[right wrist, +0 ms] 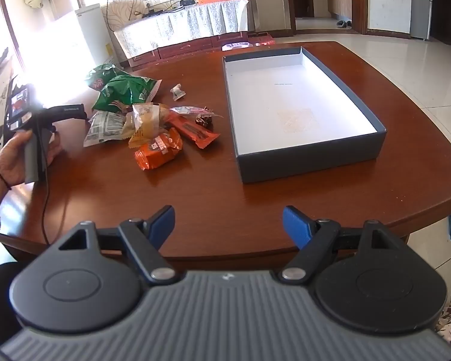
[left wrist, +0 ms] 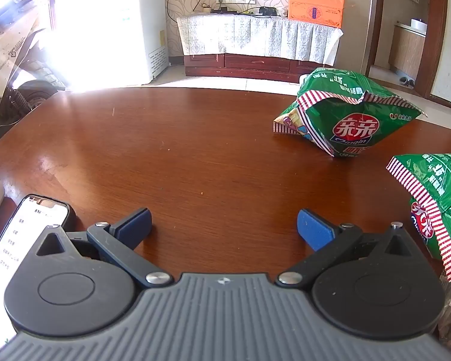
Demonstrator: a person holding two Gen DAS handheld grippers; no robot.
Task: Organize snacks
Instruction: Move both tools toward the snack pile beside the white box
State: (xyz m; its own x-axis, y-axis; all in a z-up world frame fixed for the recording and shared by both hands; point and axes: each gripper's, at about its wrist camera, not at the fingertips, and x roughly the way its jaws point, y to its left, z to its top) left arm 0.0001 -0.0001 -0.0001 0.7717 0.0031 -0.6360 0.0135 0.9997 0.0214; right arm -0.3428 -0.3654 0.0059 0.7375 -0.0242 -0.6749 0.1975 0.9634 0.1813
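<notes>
In the right wrist view, several snack packets lie in a heap on the brown table (right wrist: 255,198): green bags (right wrist: 126,90), a white packet (right wrist: 105,126), a yellow one (right wrist: 147,120) and orange ones (right wrist: 159,152). To their right stands a grey box (right wrist: 312,156) with a white inside, nothing in it. My right gripper (right wrist: 228,225) hangs open near the table's front edge, nothing between its blue pads. In the left wrist view my left gripper (left wrist: 224,228) is wide open over bare wood, with two green bags (left wrist: 342,114) (left wrist: 436,201) to its right.
A phone (left wrist: 18,255) with a lit screen lies by the left gripper's left side. In the right wrist view a hand (right wrist: 18,156) holds the left gripper's handle at the left of the table. A small white wrapper (right wrist: 177,91) lies behind the heap. Cabinet and fridge stand beyond.
</notes>
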